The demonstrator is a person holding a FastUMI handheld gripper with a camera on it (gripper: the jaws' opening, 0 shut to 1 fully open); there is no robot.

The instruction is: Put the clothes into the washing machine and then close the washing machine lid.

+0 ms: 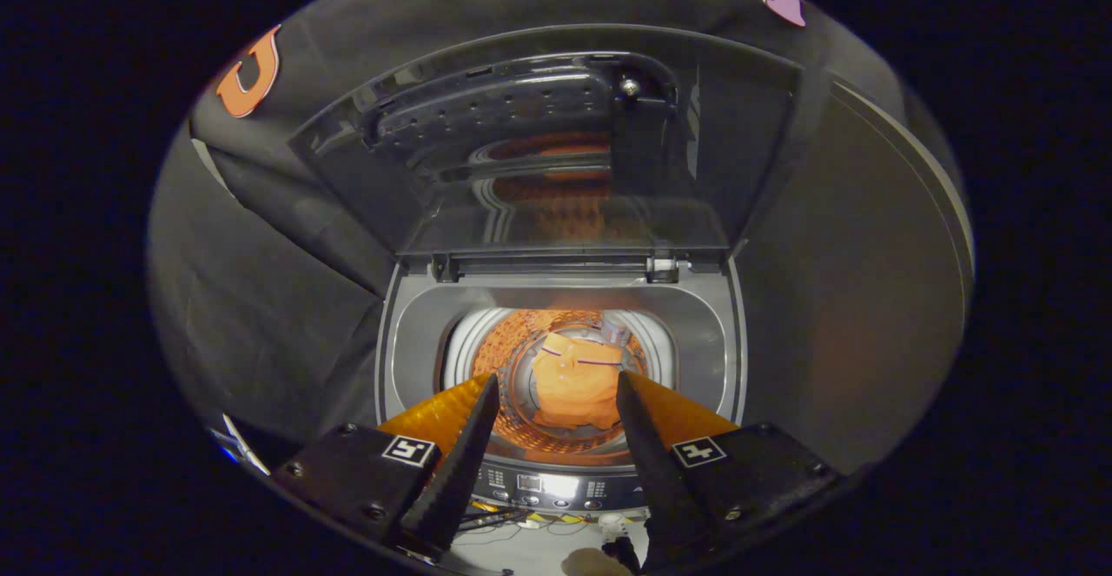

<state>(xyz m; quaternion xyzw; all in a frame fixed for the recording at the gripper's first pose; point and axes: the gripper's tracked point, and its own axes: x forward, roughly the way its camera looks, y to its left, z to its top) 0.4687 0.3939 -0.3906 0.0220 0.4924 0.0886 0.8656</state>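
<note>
Beyond the open, empty gripper [556,402], clothes [575,380] lie inside the drum [504,350]

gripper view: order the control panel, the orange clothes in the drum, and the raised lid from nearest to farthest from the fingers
The gripper is open, its fingers holding nothing, above the washing machine's front edge.
1. Control panel: below and between the fingers, on the machine's front edge.
2. Orange clothes: down in the drum, just beyond the fingertips.
3. Lid: standing open at the back, beyond the drum.
</note>
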